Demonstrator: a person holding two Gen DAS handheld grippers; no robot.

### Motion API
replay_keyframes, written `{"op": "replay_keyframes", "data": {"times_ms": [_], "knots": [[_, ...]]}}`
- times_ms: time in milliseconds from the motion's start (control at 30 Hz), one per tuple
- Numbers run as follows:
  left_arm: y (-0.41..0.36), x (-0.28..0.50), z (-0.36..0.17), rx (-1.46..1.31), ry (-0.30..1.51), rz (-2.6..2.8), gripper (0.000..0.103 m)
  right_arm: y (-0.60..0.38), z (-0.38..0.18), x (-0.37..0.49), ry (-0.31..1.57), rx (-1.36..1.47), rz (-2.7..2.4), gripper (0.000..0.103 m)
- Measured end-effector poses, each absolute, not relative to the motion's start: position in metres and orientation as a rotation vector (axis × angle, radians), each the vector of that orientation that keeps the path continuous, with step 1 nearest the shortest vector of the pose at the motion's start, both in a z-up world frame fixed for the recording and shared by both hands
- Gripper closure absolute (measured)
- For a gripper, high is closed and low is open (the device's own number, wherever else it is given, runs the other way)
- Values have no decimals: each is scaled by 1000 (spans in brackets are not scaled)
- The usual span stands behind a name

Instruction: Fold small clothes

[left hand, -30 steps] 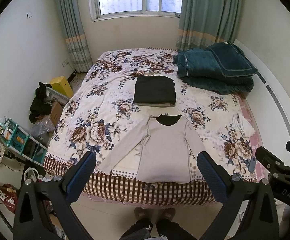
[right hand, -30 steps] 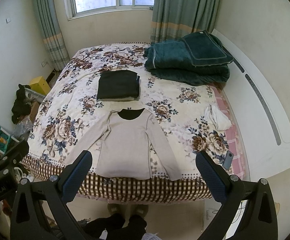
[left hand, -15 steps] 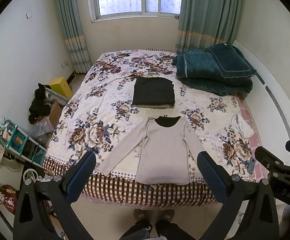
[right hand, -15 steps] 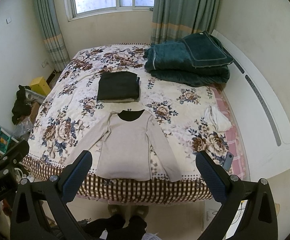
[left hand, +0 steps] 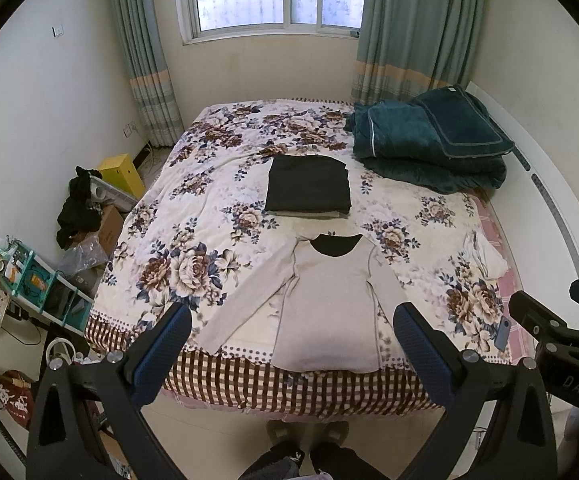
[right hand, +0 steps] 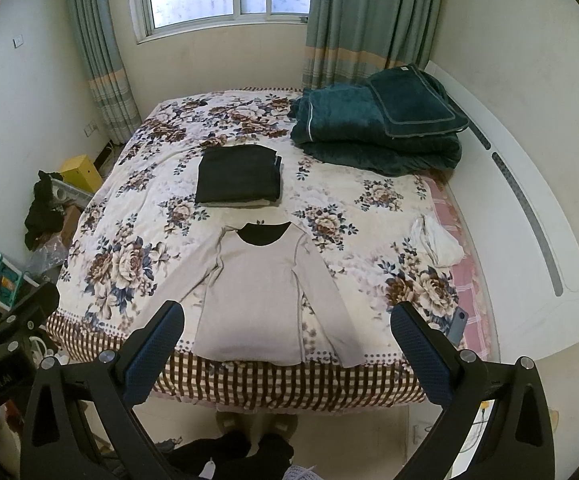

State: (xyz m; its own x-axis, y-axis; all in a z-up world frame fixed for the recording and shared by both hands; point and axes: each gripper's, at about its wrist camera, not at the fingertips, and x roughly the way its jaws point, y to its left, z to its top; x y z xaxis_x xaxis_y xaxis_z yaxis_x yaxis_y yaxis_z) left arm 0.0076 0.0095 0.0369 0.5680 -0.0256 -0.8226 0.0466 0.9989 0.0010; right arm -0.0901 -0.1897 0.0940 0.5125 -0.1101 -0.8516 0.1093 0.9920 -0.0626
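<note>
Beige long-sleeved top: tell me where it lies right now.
The beige long-sleeved top lies spread flat at the near edge of the floral bedspread, centred in both wrist views, just in front of the folded black garment.

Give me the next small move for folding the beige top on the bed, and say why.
Probably lower the left gripper to the top's left sleeve and grip it near the cuff. The top lies flat and unfolded at the bed's near edge, sleeves spread; both sets of jaws stand open and empty above it, the right gripper too.
</note>
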Motion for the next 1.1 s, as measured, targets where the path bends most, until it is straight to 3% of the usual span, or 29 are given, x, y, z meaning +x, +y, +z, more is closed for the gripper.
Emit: {"op": "replay_keyframes", "data": {"times_ms": [200, 333, 567, 800, 1100], "knots": [[8, 33, 18, 53, 927, 22, 0, -190, 93, -74, 1033, 22, -161, 0], [9, 67, -36, 109, 903, 65, 0, -216, 66, -43, 1073, 76, -254, 0], [3, 116, -173, 128, 1033, 83, 0, -313, -83, -30, 1285, 254, -487, 0], [-23, 145, -301, 209, 1160, 152, 0, -439, -271, -49, 1459, 498, -583, 0], [-42, 154, -441, 247, 1339, 261, 0, -507, -490, -38, 1577, 719, -510, 7]]}}
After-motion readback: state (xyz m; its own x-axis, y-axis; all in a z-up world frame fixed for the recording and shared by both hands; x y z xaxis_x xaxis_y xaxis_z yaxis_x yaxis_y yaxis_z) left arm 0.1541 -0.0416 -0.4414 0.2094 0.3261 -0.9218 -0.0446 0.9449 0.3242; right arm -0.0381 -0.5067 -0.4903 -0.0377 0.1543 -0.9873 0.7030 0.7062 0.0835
